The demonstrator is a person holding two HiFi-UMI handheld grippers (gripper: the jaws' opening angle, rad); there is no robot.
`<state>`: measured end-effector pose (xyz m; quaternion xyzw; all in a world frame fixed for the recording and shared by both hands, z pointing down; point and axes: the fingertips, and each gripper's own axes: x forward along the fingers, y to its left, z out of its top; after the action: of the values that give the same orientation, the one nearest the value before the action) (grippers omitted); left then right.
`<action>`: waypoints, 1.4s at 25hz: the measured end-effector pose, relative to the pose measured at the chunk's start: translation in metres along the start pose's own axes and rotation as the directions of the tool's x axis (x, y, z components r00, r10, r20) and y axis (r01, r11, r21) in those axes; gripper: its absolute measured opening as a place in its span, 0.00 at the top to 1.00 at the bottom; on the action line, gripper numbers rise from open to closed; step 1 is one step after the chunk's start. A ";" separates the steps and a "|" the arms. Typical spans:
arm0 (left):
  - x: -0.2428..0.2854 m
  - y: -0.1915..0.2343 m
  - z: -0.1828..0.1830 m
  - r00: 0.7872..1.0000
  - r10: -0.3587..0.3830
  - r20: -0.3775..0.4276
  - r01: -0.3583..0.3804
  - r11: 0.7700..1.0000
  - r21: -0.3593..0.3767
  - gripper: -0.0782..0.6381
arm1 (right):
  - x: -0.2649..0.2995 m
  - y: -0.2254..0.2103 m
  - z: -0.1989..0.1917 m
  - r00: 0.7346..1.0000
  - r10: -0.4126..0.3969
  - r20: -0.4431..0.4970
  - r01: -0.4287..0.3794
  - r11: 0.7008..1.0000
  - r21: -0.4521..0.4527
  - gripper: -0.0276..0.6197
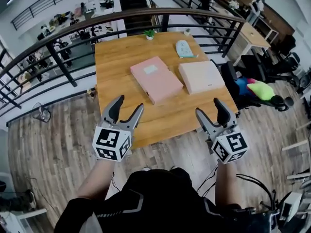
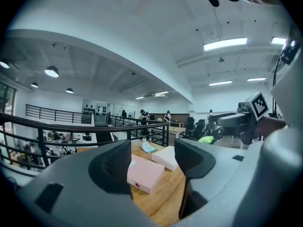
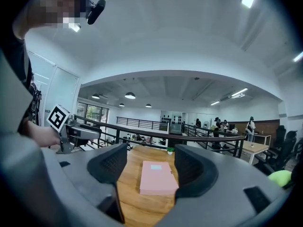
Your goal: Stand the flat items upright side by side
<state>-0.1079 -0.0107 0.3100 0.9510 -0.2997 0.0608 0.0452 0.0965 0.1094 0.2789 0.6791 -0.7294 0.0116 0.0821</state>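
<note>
Three flat items lie on the wooden table (image 1: 116,67): a pink box file (image 1: 156,78) in the middle, a paler pink box file (image 1: 201,76) to its right, and a small light-blue item (image 1: 184,48) behind them. My left gripper (image 1: 130,106) hovers open over the table's near left edge, with nothing between its fingers. My right gripper (image 1: 209,107) hovers open at the near right edge, also with nothing in it. In the left gripper view, the pink box file (image 2: 145,174), the paler one (image 2: 166,156) and the blue item (image 2: 147,147) lie ahead of the jaws. The right gripper view faces the pink box file (image 3: 158,178).
A black railing (image 1: 73,30) curves round the table's far and left sides. Two small potted plants (image 1: 149,33) stand at the far edge. An office chair with a green and blue bundle (image 1: 255,87) stands right of the table. Wooden floor lies below me.
</note>
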 end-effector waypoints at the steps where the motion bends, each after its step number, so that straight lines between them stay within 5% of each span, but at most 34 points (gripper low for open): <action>1: 0.004 0.004 -0.001 1.000 0.014 -0.002 -0.014 1.000 0.000 0.47 | 0.010 -0.004 -0.001 1.000 0.013 0.005 -0.013 1.000 0.005 0.47; 13: 0.077 0.019 0.010 0.970 0.241 0.020 -0.241 0.971 -0.009 0.47 | 0.127 -0.093 0.008 0.961 0.264 0.080 -0.263 0.965 -0.015 0.47; 18: 0.105 0.017 0.014 0.931 0.364 -0.004 -0.364 0.931 -0.017 0.47 | 0.175 -0.126 0.010 0.917 0.390 0.079 -0.389 0.921 -0.026 0.46; 30: 0.151 0.013 -0.017 0.852 0.501 -0.149 -0.508 0.861 -0.012 0.47 | 0.286 -0.177 -0.023 0.834 0.552 0.016 -0.552 0.831 0.065 0.46; 35: 0.165 0.021 -0.055 0.847 0.488 -0.209 -0.502 0.865 -0.014 0.47 | 0.330 -0.177 -0.035 0.816 0.578 0.011 -0.574 0.809 0.127 0.46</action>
<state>0.0094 -0.1147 0.3889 0.8287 -0.5304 0.1545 0.0899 0.2547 -0.2262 0.3413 0.4297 -0.8974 0.0912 0.0426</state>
